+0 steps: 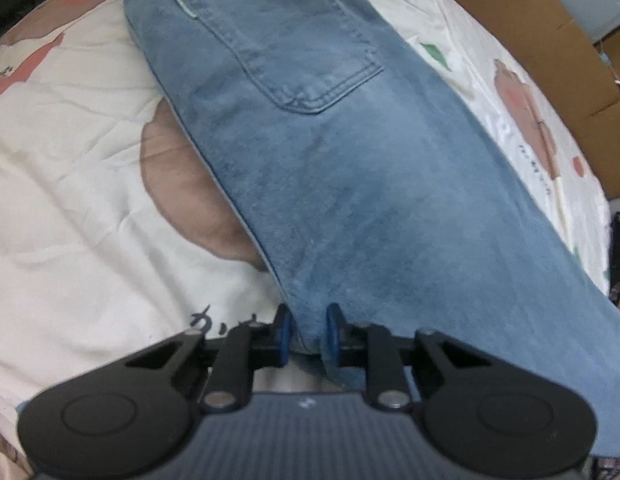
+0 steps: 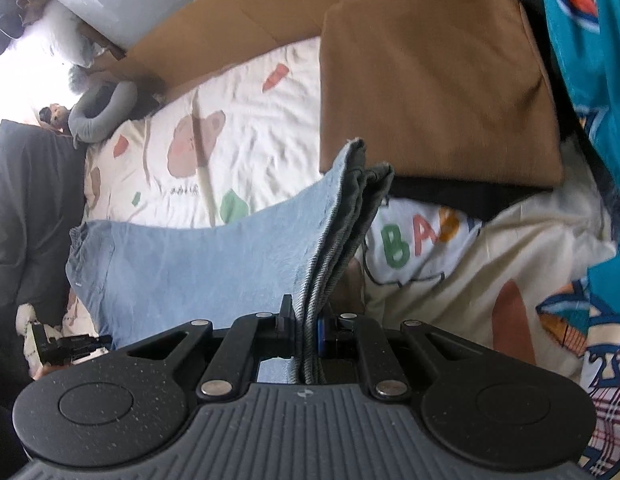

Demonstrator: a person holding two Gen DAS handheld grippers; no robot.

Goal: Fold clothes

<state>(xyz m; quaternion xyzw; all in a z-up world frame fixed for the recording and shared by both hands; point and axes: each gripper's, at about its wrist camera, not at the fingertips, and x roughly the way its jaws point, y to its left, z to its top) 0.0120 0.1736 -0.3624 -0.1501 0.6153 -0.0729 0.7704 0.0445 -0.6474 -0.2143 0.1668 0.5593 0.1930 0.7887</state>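
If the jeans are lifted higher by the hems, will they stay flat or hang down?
The jeans will probably sag: denim already curves between the right gripper and the bedsheet. The layered hems look thick, so slipping seems unlikely. They may feel fairly heavy.

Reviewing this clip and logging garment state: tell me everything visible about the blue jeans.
The jeans are light, faded blue denim, laid along a cream bedsheet printed with cartoon bears. A stitched back pocket faces up. The left gripper has its pads on a fold of denim at one edge. The right gripper is shut on several stacked layers of the hem end, lifted clear of the sheet, with the frayed hem standing up in front of a folded brown garment.
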